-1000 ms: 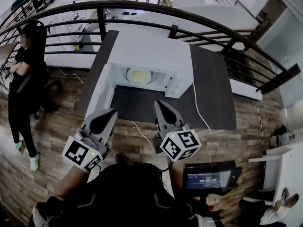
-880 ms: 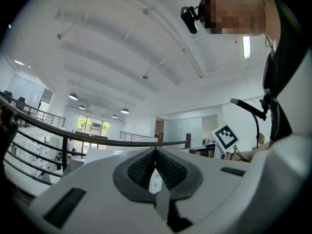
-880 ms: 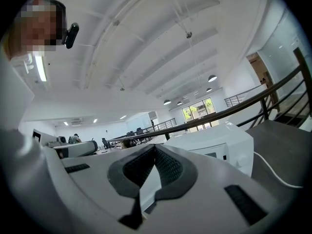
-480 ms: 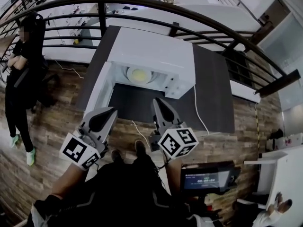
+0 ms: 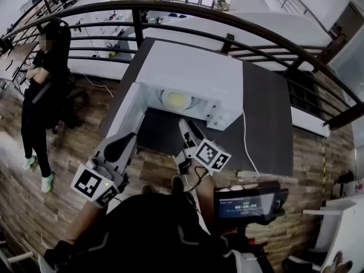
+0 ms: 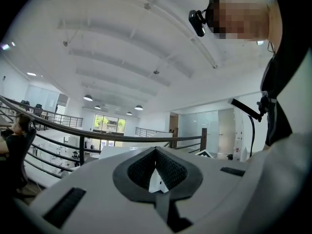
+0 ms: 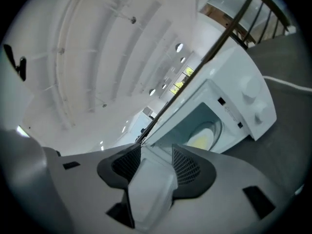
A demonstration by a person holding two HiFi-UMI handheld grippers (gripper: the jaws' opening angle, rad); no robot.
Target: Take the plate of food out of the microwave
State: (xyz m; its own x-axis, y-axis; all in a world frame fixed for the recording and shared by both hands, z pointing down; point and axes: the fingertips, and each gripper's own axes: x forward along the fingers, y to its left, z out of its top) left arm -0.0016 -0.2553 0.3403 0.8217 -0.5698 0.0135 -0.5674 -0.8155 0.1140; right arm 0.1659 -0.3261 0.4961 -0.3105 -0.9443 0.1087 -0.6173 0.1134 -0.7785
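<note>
A white microwave stands on a dark table with its door swung open to the left. Inside it sits a plate of yellow food, also seen in the right gripper view as the plate. My right gripper hovers just in front of the microwave's opening, rolled to one side. Its jaws are opening and nothing is gripped between them. My left gripper hangs lower left of the door, away from the table, with its pads closed together on nothing.
A dark metal railing curves behind the table. A person in black stands on the wood floor at the left. A white cable runs from the microwave across the table. A small screen sits at lower right.
The right gripper has moved forward to the microwave's opening, rolled sideways, and its jaws have parted. The left gripper has stayed roughly in place.
</note>
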